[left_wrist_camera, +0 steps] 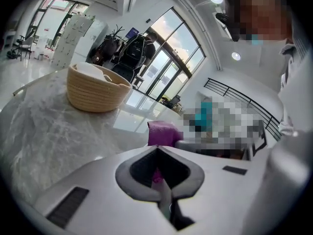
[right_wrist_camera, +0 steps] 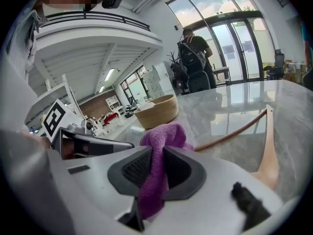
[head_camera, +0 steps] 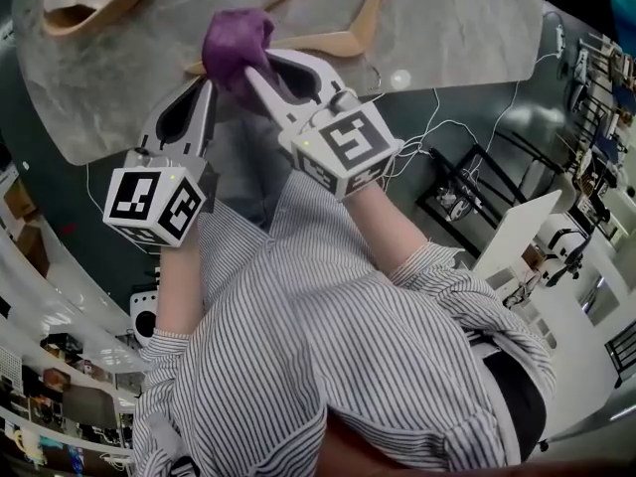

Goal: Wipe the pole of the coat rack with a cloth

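Right tool (head_camera: 260, 66), cloth (head_camera: 237, 43), marble table (head_camera: 447, 28), hall (right_wrist_camera: 234, 33)

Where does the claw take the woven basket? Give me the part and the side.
Grip the woven basket by its near rim, from above: one jaw inside the wall, one outside. It stands upright and open-topped on the table, and its round body looks too wide to span.
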{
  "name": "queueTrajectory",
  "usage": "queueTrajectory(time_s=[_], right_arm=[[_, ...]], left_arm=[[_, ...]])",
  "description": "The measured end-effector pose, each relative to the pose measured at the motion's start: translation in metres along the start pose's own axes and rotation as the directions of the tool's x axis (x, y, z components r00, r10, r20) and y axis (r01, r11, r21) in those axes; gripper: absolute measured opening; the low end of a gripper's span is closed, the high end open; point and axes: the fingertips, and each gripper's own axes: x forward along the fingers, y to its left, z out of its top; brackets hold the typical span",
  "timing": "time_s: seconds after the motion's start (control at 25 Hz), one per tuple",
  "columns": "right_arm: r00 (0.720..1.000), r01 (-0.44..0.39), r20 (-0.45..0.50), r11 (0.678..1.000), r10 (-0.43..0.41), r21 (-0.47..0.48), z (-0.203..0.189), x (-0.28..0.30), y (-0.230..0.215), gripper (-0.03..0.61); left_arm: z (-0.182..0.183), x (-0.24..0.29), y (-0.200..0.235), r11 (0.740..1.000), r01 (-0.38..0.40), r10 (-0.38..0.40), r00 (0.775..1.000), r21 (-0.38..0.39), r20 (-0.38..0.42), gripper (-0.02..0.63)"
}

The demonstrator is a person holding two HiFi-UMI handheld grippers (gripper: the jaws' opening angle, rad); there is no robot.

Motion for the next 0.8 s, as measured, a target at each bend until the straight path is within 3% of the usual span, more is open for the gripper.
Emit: queueTrajectory(time_s=[0.2,0.8], right_arm=[[0.999,0.003,-0.048,0.998,-0.006,-0.064,-0.010,0.017,0.011,0.067],[0.992,0.009,-0.124,0.998,-0.017,-0.062,-0.030,0.045,0.021,0.067]], left_arm=[[-0.003,-0.001,0.011,1.000,-0.009,0.008,1.000,-0.014,-0.017,0.008],[-0.017,-0.001,0.020,1.000,0.003,-0.005,0.996,-0.019,-0.084,0.008]])
